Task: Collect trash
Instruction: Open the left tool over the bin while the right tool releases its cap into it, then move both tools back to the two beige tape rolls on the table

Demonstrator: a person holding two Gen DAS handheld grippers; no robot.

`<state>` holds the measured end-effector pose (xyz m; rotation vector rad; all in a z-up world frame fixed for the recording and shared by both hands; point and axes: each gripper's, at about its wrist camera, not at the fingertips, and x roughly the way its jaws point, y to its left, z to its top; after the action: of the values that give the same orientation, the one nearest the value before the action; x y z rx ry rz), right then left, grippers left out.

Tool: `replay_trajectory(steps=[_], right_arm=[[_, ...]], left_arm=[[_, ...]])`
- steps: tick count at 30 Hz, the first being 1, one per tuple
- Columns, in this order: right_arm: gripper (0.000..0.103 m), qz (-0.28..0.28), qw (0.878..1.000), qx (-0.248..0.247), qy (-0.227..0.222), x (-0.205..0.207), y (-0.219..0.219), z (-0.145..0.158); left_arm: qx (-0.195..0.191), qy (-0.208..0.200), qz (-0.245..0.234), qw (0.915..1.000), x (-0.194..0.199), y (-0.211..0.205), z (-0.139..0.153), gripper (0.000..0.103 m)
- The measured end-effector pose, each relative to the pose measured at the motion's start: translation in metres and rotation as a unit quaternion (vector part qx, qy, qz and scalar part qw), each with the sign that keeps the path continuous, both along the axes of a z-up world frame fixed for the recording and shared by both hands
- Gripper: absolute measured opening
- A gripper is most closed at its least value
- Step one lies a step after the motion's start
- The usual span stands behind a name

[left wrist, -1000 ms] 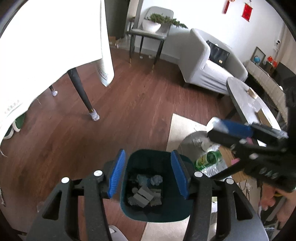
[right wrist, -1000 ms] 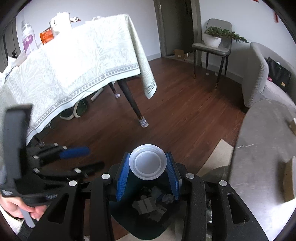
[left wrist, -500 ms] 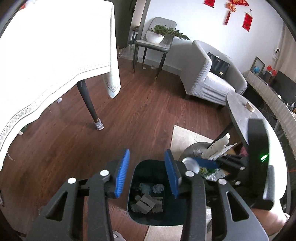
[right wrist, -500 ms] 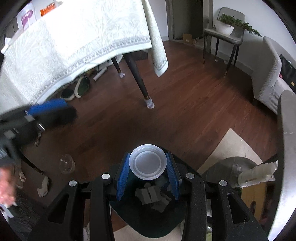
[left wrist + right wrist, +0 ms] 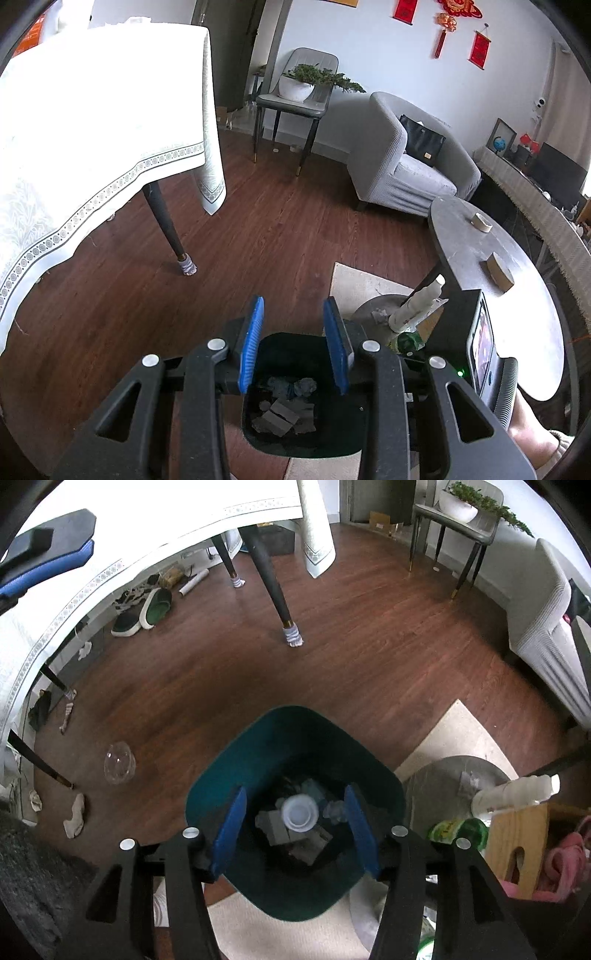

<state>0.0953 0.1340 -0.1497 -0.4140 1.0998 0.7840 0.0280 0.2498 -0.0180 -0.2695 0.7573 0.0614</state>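
Observation:
A dark green bin (image 5: 295,716) stands on the floor, holding grey scraps and crumpled paper. A white plastic cup (image 5: 299,812) lies on that trash, bottom up. My right gripper (image 5: 294,793) hangs over the bin, pointing steeply down. Its jaws are opening, and the cup sits below the blue pads and clear of them. Above the near side of the bin (image 5: 295,347), my left gripper (image 5: 293,306) has its pads drawn in, with nothing between them. A clear plastic cup (image 5: 119,762) lies on the floor to the left.
A clothed table (image 5: 92,147) with a dark leg (image 5: 166,229) stands on the left. To the right are a round grey table (image 5: 498,280) and an armchair (image 5: 406,162). A white bottle (image 5: 517,792), a green bottle (image 5: 458,830) and a wooden box (image 5: 524,842) sit beside the bin. Socks (image 5: 74,816) lie near the left edge of the floor.
The right gripper sank and tipped down over the bin, its jaws widened, and the white cup dropped out into the trash. The left gripper's jaws drew together and it rose a little.

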Motion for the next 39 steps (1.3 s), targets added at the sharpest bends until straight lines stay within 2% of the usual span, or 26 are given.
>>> replay_trajectory(steps=[10, 15, 19, 24, 26, 28, 31, 34, 36, 39], right_arm=[[0.056, 0.001, 0.999, 0.043, -0.019, -0.005, -0.024, 0.032], [0.056, 0.003, 0.993, 0.111, -0.029, -0.007, -0.045, 0.07], [0.056, -0.006, 0.988, 0.143, -0.051, -0.005, -0.064, 0.098], [0.059, -0.041, 0.982, 0.162, -0.083, 0.004, -0.098, 0.123], [0.061, -0.059, 0.98, 0.165, -0.098, 0.009, -0.115, 0.13], [0.063, -0.075, 0.977, 0.167, -0.106, 0.015, -0.128, 0.133], [0.069, -0.097, 0.974, 0.162, -0.123, 0.025, -0.149, 0.136], [0.07, -0.119, 0.971, 0.162, -0.132, 0.04, -0.172, 0.138], [0.074, -0.131, 0.969, 0.164, -0.133, 0.053, -0.183, 0.139], [0.077, -0.154, 0.964, 0.161, -0.145, 0.069, -0.202, 0.142]], left_arm=[[0.016, -0.026, -0.006, 0.9995, 0.003, -0.023, 0.024, 0.035], [0.028, -0.038, -0.012, 0.9988, 0.006, -0.039, 0.037, 0.035], [0.03, -0.046, -0.017, 0.9984, 0.011, -0.052, 0.045, 0.038], [0.035, -0.043, -0.033, 0.9979, 0.021, -0.075, 0.044, 0.043], [0.039, -0.045, -0.043, 0.9973, 0.025, -0.086, 0.044, 0.049], [0.037, -0.043, -0.052, 0.9971, 0.032, -0.097, 0.042, 0.051], [0.034, -0.043, -0.064, 0.9964, 0.04, -0.109, 0.041, 0.06], [0.035, -0.044, -0.078, 0.9954, 0.048, -0.126, 0.041, 0.064], [0.03, -0.046, -0.084, 0.9949, 0.054, -0.135, 0.041, 0.073], [0.034, -0.041, -0.101, 0.9935, 0.064, -0.152, 0.038, 0.073]])
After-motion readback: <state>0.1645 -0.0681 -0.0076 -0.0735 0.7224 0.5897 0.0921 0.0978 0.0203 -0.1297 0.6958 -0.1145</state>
